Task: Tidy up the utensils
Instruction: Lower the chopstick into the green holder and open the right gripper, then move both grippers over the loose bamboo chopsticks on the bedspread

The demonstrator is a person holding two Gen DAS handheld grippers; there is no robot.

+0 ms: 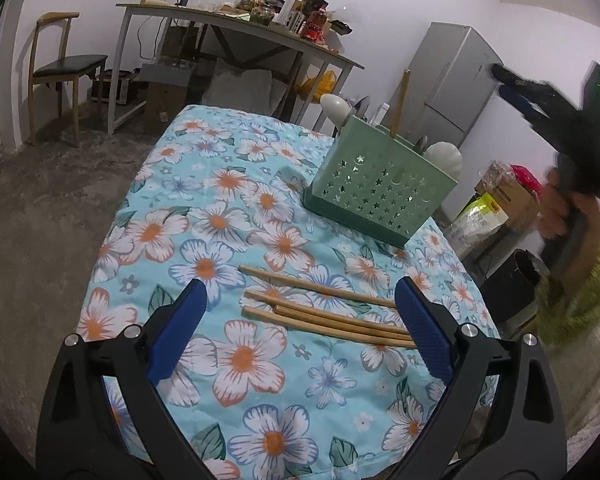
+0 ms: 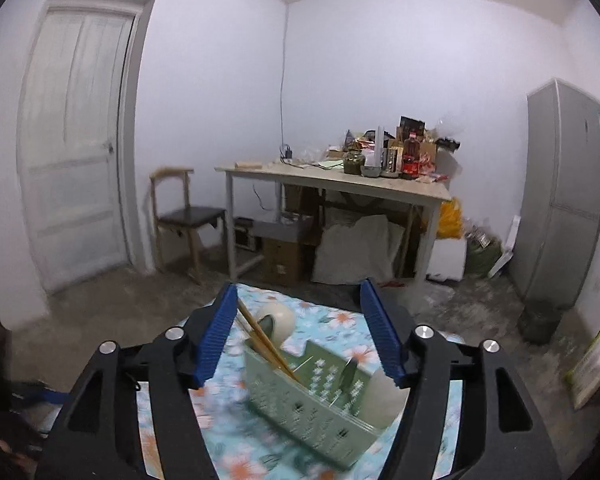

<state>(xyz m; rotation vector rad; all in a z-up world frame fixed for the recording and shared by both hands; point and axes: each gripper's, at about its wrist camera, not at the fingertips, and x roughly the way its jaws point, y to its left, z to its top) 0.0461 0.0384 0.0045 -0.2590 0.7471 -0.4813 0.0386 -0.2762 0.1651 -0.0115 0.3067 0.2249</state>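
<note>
Lying loose on the flowered surface (image 1: 236, 208), four wooden chopsticks (image 1: 324, 312) run left to right, near-parallel; light, stiff and smooth, best pinched mid-shaft. Left hand-held gripper (image 1: 300, 320) gapes empty above them; right hand-held gripper (image 2: 300, 336) stands open, empty, over the green holder (image 1: 380, 184).

The left wrist view looks forward and down along its own fingers, low and close over the floral tablecloth (image 1: 236, 208), toward the green utensil holder (image 1: 380, 184) at the far right. The right wrist view sits higher and more level — right above the same holder (image 2: 312, 404), facing the cluttered side table (image 2: 340, 184). Both share holder, cloth, side table, chair (image 1: 60, 68) and fridge (image 1: 456, 80).
</note>
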